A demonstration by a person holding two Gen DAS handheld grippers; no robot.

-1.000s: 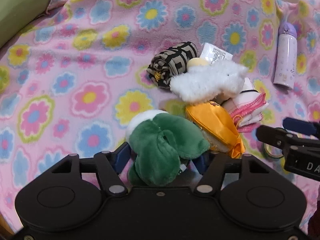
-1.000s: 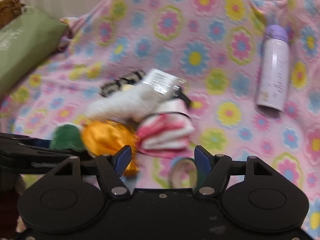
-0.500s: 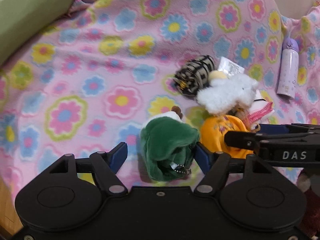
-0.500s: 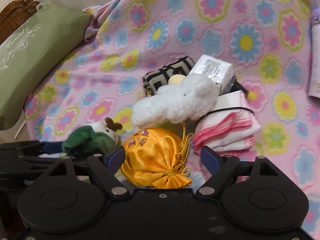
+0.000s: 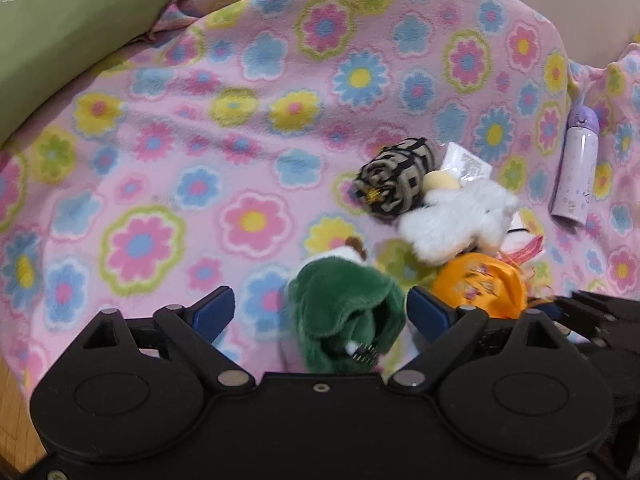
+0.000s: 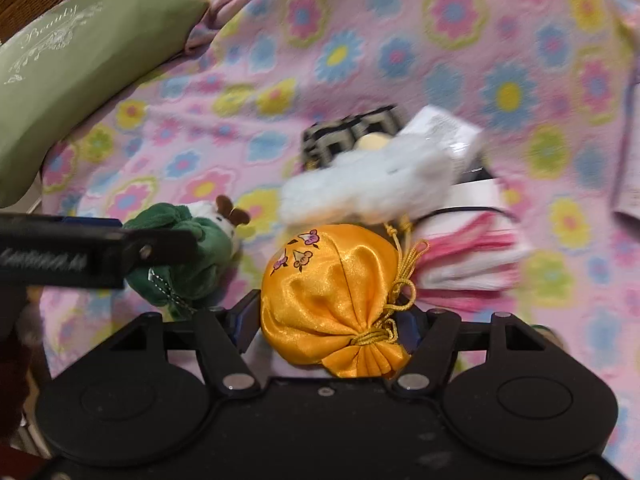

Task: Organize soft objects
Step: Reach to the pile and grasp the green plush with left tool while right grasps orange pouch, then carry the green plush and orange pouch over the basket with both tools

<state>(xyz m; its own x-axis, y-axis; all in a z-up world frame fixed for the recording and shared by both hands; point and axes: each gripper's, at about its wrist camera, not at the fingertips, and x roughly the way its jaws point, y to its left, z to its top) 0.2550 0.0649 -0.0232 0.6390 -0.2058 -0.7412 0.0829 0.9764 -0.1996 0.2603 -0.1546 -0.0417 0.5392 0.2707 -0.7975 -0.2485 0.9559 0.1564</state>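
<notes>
1. Green plush (image 5: 344, 304) lower centre, long axis running up-frame, white head at far end.
2. Left gripper (image 5: 320, 312) opening, pads clear of plush; a second ago clamped on it.
3. Right gripper (image 6: 332, 320) closing, pads against orange pouch (image 6: 332, 292), knot toward camera.
4. Pillow (image 6: 80, 64) upper left: "Beauty".

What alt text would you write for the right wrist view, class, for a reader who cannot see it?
The right gripper is closing around a shiny orange satin drawstring pouch on a pink flowered fleece blanket. Behind it lie a fluffy white plush toy and folded pink-and-white cloths.
</notes>
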